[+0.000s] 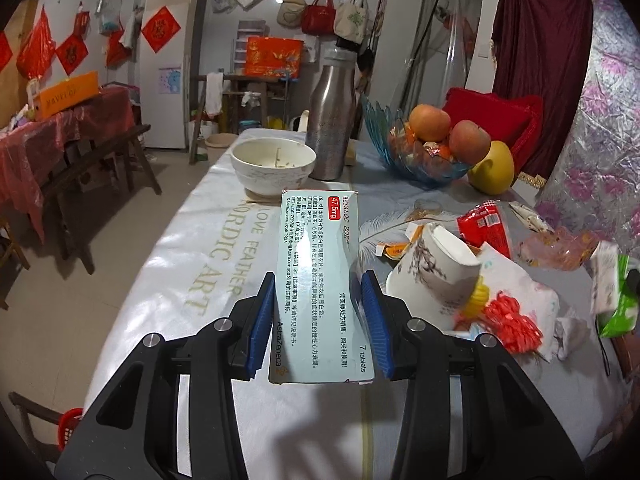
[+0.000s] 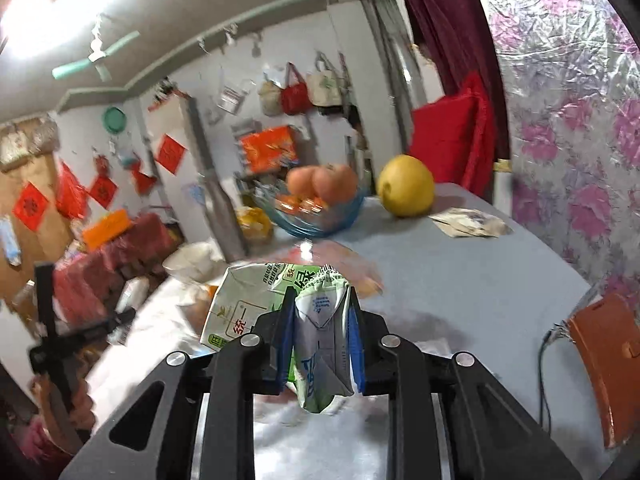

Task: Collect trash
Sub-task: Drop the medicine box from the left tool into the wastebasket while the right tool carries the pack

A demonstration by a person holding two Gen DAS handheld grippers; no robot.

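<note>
My left gripper [image 1: 320, 292] is shut on a pale green medicine box [image 1: 316, 240], its blue pads [image 1: 264, 316] pressing the box's long sides above the tablecloth [image 1: 192, 264]. To its right lies a heap of trash: a tipped paper cup [image 1: 432, 272], a red wrapper [image 1: 486, 226], red ribbon [image 1: 514, 320] on crumpled tissue, and a pink plastic wrapper [image 1: 556, 246]. My right gripper [image 2: 320, 308] is shut on a crushed green-and-white drink carton [image 2: 244, 312], held off the table. The same carton [image 1: 612, 292] shows blurred at the left wrist view's right edge.
A white bowl [image 1: 272, 166], a metal bottle [image 1: 332, 120], a blue glass fruit bowl [image 1: 424, 156] and a yellow fruit [image 1: 491, 168] stand at the table's far end. A flat wrapper [image 2: 468, 222] lies near the flowered wall. An orange-brown case [image 2: 604, 360] with a cable sits at the right.
</note>
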